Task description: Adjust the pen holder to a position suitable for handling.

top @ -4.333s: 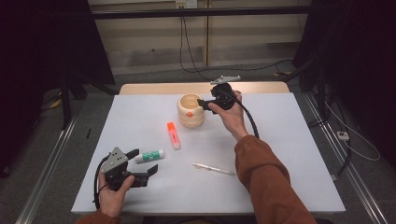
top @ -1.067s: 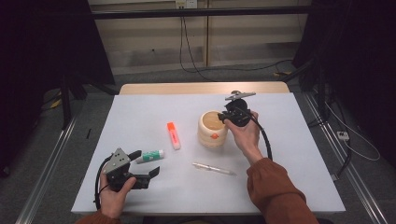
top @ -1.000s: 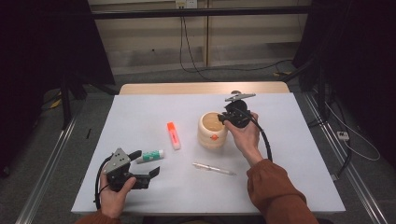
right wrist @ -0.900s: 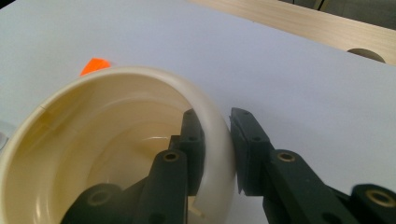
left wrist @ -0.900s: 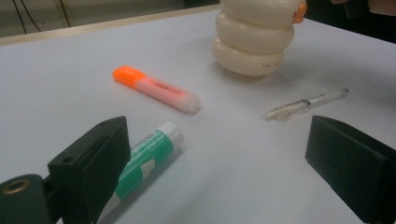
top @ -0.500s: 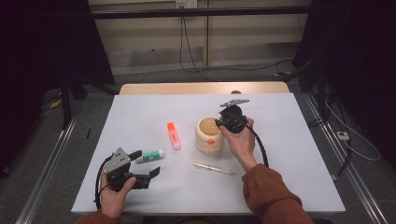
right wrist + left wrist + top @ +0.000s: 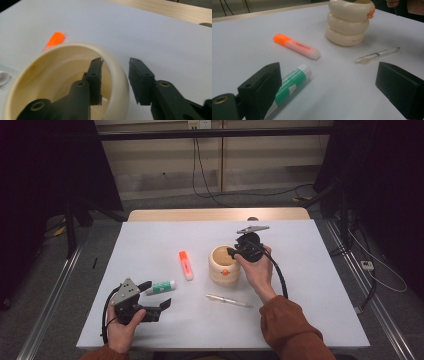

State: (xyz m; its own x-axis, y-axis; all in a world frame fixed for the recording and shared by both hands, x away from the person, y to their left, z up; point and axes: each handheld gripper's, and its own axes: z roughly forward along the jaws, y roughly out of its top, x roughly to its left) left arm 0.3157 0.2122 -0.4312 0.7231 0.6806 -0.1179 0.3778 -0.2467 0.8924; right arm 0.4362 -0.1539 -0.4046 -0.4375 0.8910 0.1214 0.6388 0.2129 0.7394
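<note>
A cream ribbed cup (image 7: 223, 265) stands upright mid-table, with an orange knob on its near side. My right gripper (image 7: 231, 252) straddles its far rim. In the right gripper view (image 7: 115, 72) one jaw is inside the cup (image 7: 50, 75) and the other outside, with a gap beside the rim. These jaws have just been opening and no longer pinch the rim. My left gripper (image 7: 156, 295) rests open at the front left. A green-and-white glue stick (image 7: 292, 81) lies by its left jaw, untouched.
An orange highlighter (image 7: 185, 265) lies left of the cup and a clear pen (image 7: 229, 301) lies in front of it. In the left gripper view both the highlighter (image 7: 297, 46) and the pen (image 7: 377, 55) lie ahead of the open jaws. The white table top (image 7: 310, 270) has bare room at right.
The right hand brought the cup from the back toward the middle, then shifted it slightly left and nearer. Its jaws have come apart off the rim. The left hand stayed still.
</note>
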